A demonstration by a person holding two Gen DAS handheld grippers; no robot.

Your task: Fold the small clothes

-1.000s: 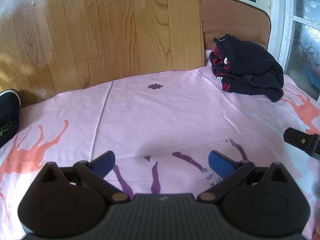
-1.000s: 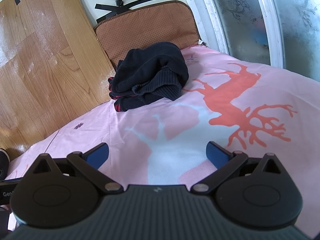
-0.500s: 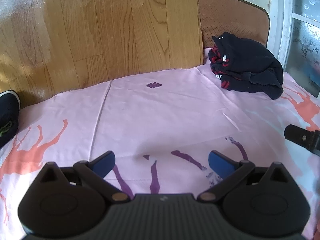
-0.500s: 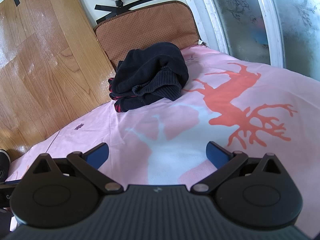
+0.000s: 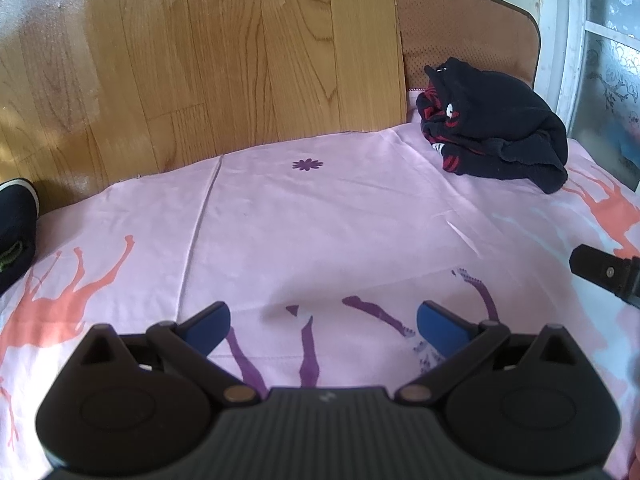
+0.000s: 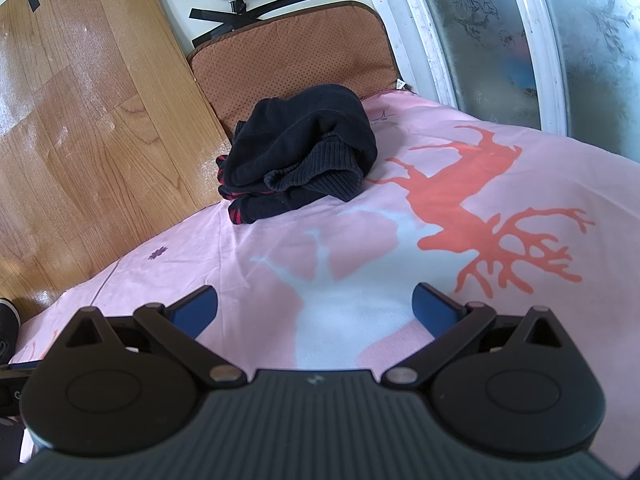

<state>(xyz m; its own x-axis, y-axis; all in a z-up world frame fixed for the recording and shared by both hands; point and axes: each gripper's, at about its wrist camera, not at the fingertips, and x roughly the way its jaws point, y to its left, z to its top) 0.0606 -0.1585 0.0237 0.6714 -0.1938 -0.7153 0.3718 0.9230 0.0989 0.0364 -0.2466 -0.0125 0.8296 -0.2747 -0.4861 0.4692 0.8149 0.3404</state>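
Both grippers, left (image 5: 322, 320) and right (image 6: 314, 306), hover spread and empty; bundled clothes (image 6: 298, 156) sit well ahead of the fingers, out of reach.

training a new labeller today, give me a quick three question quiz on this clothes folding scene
1. True or false: the left gripper is shut on the bundled black garment with red stripes.
2. Multiple choice: what does that garment lie on? A) the bare wooden floor B) the pink sheet with orange deer prints C) a chair seat
3. Fill in: behind the garment stands a ____ perforated cushion.

Key
1. False: both the left gripper and the right gripper are open and empty, well short of the garment.
2. B
3. brown
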